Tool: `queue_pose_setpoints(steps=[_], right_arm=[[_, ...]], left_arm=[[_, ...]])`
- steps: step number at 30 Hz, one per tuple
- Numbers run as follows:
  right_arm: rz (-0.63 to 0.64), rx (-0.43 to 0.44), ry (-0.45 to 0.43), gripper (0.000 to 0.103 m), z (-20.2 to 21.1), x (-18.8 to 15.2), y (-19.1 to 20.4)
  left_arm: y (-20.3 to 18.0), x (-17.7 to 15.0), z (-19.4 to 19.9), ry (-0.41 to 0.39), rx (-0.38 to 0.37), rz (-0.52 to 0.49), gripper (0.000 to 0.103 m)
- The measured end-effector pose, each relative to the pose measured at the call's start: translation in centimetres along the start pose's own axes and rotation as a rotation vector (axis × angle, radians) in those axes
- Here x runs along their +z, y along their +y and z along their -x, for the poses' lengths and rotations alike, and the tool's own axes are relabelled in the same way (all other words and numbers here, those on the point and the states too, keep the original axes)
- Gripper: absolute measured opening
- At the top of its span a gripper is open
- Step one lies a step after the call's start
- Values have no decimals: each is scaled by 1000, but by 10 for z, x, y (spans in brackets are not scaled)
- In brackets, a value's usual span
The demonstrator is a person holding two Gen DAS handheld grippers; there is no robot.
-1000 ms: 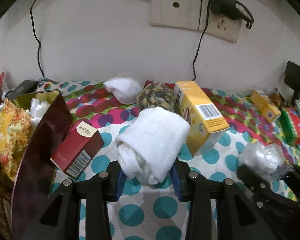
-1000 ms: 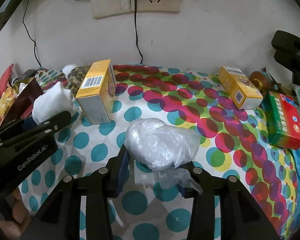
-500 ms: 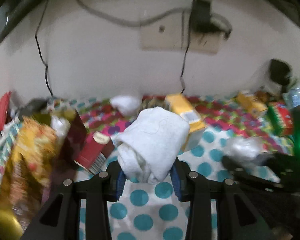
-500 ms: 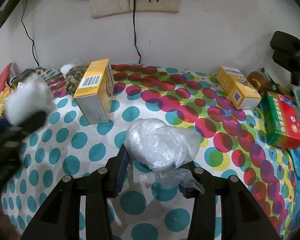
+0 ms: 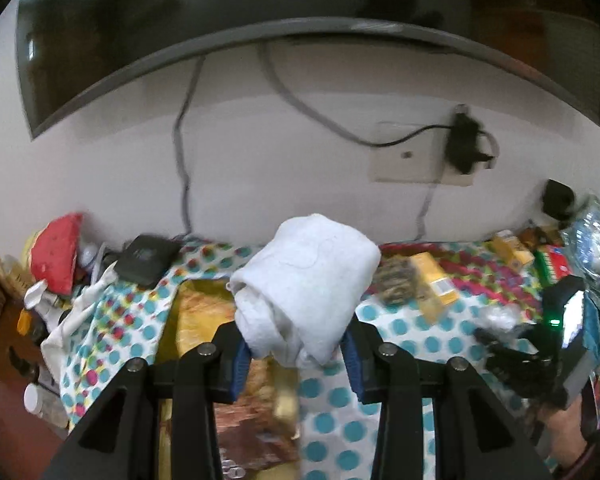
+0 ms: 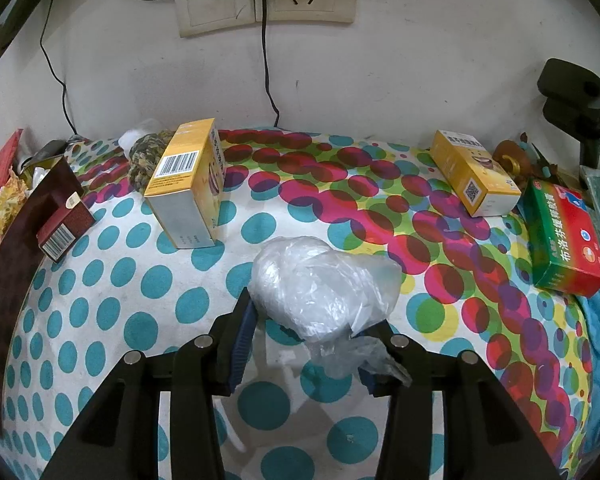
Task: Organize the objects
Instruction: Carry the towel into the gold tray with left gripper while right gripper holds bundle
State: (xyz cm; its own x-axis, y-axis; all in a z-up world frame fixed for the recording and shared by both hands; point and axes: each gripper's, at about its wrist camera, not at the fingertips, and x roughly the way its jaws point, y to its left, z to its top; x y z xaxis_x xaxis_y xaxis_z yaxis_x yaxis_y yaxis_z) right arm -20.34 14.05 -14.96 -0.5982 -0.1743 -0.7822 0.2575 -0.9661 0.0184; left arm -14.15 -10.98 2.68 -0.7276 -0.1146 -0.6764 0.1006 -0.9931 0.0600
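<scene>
A rolled white towel point(image 5: 308, 280) is clamped between the blue pads of my left gripper point(image 5: 296, 342), held well above the dotted tablecloth point(image 5: 400, 328) and over an open gold and brown bag point(image 5: 224, 340). My right gripper point(image 6: 312, 320) rests low on the tablecloth point(image 6: 120, 320), its jaws closed around a crumpled clear plastic bag point(image 6: 320, 284) that sits on the cloth. From the left wrist view, the right gripper point(image 5: 512, 354) shows at the far right with the plastic bag point(image 5: 496, 316) in it. The left gripper is out of the right wrist view.
On the cloth stand a yellow box point(image 6: 188, 184), a small dark red box point(image 6: 64, 228), a second yellow box point(image 6: 476, 172) and a green and red box point(image 6: 564, 236). A camouflage-patterned bundle point(image 6: 148, 152) lies near the wall. Cables hang from wall sockets point(image 6: 260, 4).
My left gripper has risen and swung left with the towel, leaving the right wrist view; it now hangs over the gold bag. The right gripper and the plastic bag have stayed put.
</scene>
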Motion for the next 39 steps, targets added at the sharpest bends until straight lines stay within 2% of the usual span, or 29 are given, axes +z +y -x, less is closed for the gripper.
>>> queue_pose_setpoints(steps=[5,14,17,23,28,33,39], right_arm=[[-1,0,0,43,0,0,0],[-6,1,0,43,-1,0,-1],[-4,-1,0,43,-1,0,-1],[-5,-4,0,44,-2,1,-3],[-10,-5,1,44,-4,1,-4],[-5,-8,2,45,-4,0,-5],[11,-18,5,47,-4,0,-3]], left_arm=[[33,-7,-30,114,11,16,40],[56,-17,-93,238,74,29,41],[66,-21,-110,271,74,60,41],[77,-21,-125,271,82,83,42],[79,-17,-132,282,85,79,47],[80,-20,-131,269,72,116,54],[80,-23,-124,263,70,114,54]])
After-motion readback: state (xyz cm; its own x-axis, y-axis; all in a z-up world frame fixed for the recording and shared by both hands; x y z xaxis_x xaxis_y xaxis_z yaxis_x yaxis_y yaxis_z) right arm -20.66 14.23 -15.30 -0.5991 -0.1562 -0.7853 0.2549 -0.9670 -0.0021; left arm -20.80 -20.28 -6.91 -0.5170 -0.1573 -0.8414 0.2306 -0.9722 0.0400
